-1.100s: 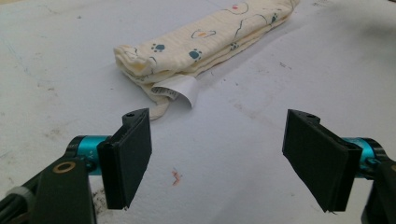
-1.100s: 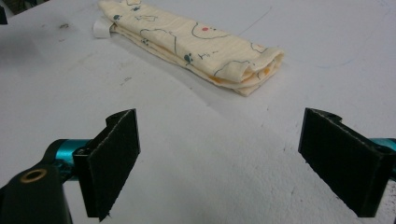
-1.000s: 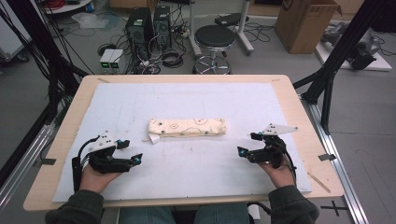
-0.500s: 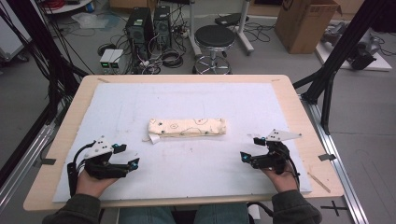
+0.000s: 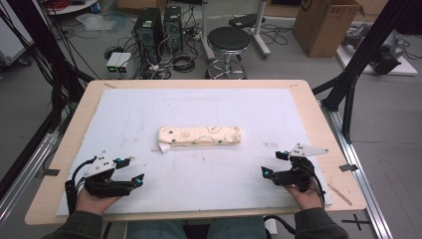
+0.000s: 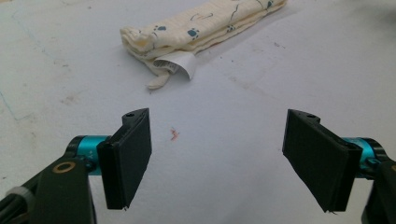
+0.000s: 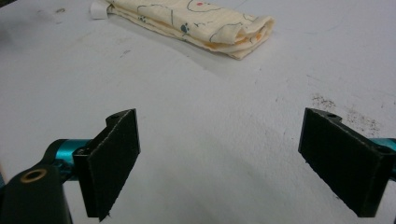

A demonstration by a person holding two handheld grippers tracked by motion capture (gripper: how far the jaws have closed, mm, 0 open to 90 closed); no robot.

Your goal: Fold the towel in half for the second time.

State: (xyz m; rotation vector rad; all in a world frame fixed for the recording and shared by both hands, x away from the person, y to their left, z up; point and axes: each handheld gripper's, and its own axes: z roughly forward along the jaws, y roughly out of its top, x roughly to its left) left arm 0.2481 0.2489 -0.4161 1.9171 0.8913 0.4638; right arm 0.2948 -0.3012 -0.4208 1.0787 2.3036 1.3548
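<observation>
Folded cloth (image 5: 200, 136) lay mid-bench on the white mat (image 5: 308, 119), long axis running left-right, parallel to the near edge. A white tag (image 6: 176, 64) stuck out at its left end; the folded-over end sat at the right (image 7: 252, 32).

Left claw (image 5: 130, 170) rested near the near-left corner, jaws wide apart, nothing between them. In the left gripper view the cloth's tagged end lay ahead and slightly left, well apart from the pads (image 6: 132, 156).

Right claw (image 5: 273, 164) sat near the near-right, jaws also spread, empty. In the right gripper view the cloth's folded end lay ahead, well apart.

Each claw was about equally far from its own end of the cloth; cloth lay far and inward from both. Judgement: left claw suited the tagged end, right claw the folded end, each by moving forward and toward centre.

Bare mat lay all around the cloth, no obstacles between claws and cloth. Plenty of room on the far side and toward both side edges of the bench (image 5: 79, 107) for spreading or shifting it. Cloth sat well clear of every edge.
</observation>
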